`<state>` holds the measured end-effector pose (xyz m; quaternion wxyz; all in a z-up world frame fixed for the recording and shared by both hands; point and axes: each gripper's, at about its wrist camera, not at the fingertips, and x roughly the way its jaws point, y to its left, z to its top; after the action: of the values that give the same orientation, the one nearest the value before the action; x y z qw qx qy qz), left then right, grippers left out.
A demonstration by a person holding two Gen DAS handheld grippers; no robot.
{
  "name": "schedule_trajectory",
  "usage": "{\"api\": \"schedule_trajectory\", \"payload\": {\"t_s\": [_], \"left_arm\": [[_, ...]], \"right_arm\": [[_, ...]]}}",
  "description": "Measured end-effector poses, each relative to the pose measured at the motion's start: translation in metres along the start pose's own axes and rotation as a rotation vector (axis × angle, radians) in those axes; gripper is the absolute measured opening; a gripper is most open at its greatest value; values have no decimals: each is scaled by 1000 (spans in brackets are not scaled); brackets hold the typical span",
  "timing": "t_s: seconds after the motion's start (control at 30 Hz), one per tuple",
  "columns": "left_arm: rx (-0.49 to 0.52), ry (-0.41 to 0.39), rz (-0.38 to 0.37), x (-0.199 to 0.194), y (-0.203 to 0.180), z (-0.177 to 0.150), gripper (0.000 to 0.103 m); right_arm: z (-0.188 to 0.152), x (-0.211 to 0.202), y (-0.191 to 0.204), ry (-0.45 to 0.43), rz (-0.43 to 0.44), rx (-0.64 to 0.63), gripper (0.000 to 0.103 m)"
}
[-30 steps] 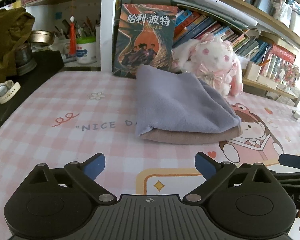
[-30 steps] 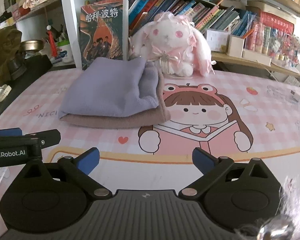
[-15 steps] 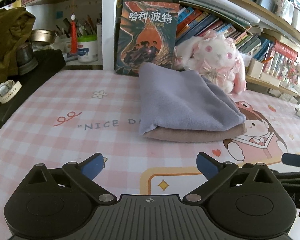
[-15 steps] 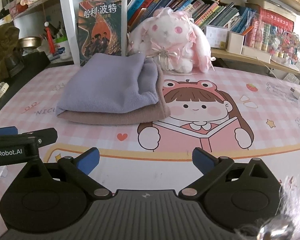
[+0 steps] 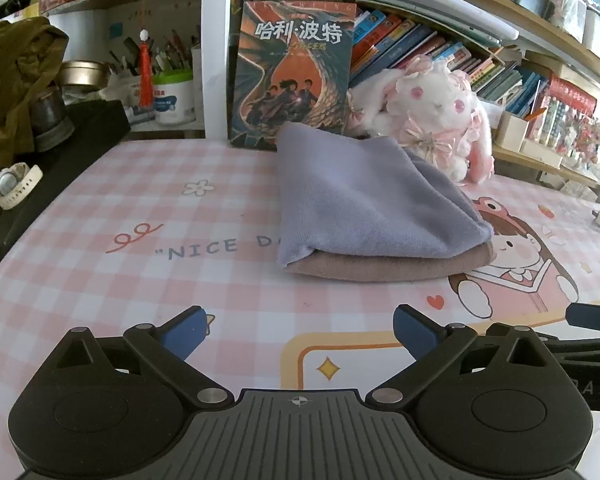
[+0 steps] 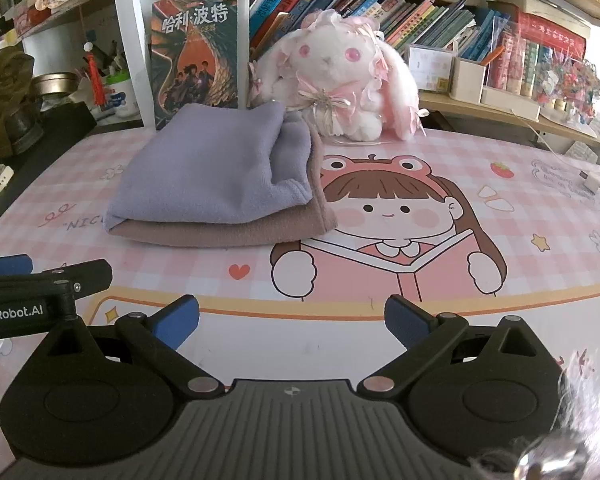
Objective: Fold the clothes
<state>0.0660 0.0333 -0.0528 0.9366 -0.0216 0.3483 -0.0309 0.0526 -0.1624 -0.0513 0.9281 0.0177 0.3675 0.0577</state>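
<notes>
Nearest in the left wrist view, the left tongs [image 5: 300,330] stand wide apart with nothing between their blue tips, low over the table [image 5: 100,280], which is covered by a pink checked mat. The right tongs [image 6: 292,320] in the right wrist view are likewise spread wide and empty, above the yellow border printed on the mat. Each pair shows at the edge of the other's view, so the two sit side by side and near each other, both well short of the clothes.

Past the tips, the mat carries a cartoon girl [image 6: 384,216] reading a book, and the words "NICE D" [image 5: 220,246] run up to the clothes.

Further in lies the folded stack: a purple cloth [image 5: 364,204] rests on top of a brown cloth [image 5: 388,268], both flat on the table. The brown one shows as a band under the purple one along the near edge and at the right side. The stack's right edge touches the printed girl's head.

Behind the stack a white and pink plush rabbit [image 6: 340,76] sits at the back of the table, just beside the clothes. To its left a book [image 5: 292,68] with a dragon cover stands upright against the shelf [image 5: 216,40], directly behind the stack. A white watch [image 5: 14,180] lies far left on a black surface.
</notes>
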Motion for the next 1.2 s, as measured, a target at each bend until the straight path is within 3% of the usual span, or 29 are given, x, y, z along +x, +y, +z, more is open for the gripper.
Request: {"api": "schedule_trajectory", "payload": {"t_s": [1.2], "left_arm": [[-15, 0, 5, -4, 0, -4, 103]], "right_arm": [[-3, -4, -4, 9, -7, 33, 100]]}}
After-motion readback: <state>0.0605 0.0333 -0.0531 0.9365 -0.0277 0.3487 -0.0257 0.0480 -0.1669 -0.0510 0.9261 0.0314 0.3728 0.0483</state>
